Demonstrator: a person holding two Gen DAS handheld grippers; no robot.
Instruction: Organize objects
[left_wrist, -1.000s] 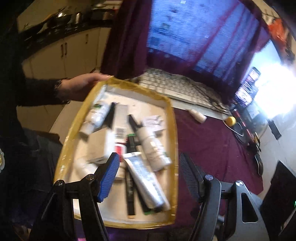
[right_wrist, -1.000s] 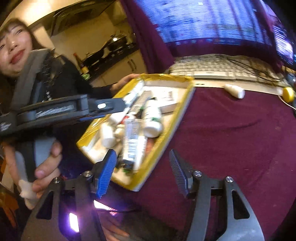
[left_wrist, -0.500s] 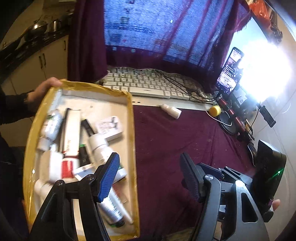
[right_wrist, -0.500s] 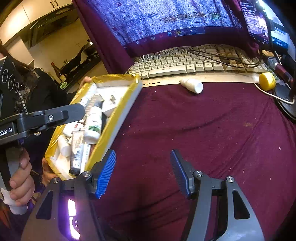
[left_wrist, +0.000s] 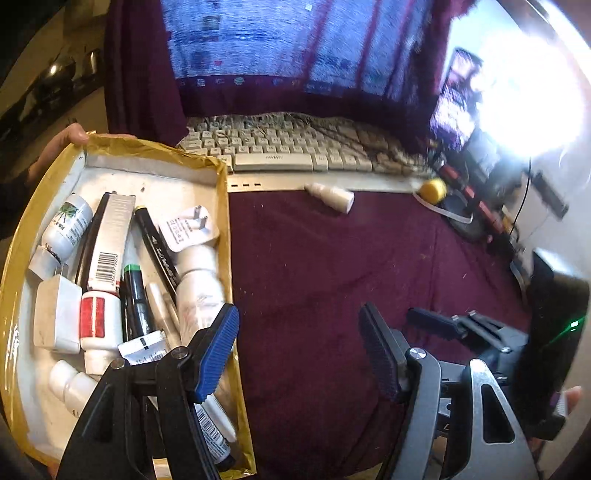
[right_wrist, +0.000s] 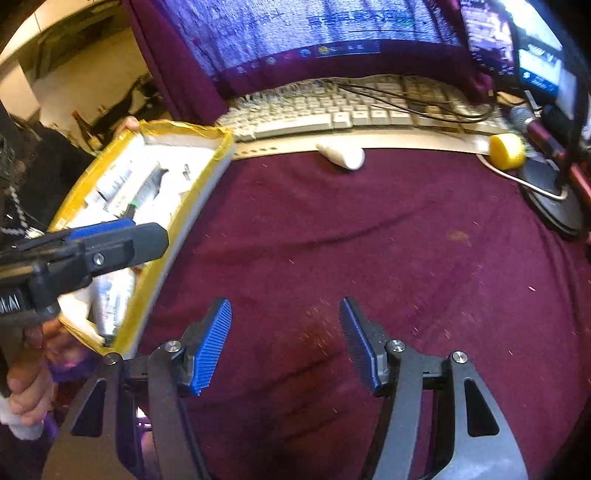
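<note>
A tray with a yellow taped rim (left_wrist: 227, 240) sits at the left of the maroon cloth, packed with several white bottles, tubes, pens and a plug. A person's hand (left_wrist: 70, 134) holds its far corner. My left gripper (left_wrist: 299, 347) is open and empty, its left finger over the tray's right rim and its right finger over bare cloth. My right gripper (right_wrist: 286, 343) hangs open and empty above the cloth, to the right of the tray rim (right_wrist: 218, 131). The left gripper (right_wrist: 140, 236) shows side-on over the tray. A small white bottle (left_wrist: 332, 195) (right_wrist: 341, 155) lies by the keyboard.
A beige keyboard (left_wrist: 277, 151) (right_wrist: 332, 110) with cables runs along the back under a cloth-draped monitor. A yellow cap (left_wrist: 432, 190) (right_wrist: 508, 151), a dark round base and cables crowd the back right. Maroon cloth (right_wrist: 369, 240) covers the middle.
The tray has slid from the middle of both views to the left side. Both grippers have shifted right over the cloth, still open. The keyboard and white bottle now sit nearer the centre.
</note>
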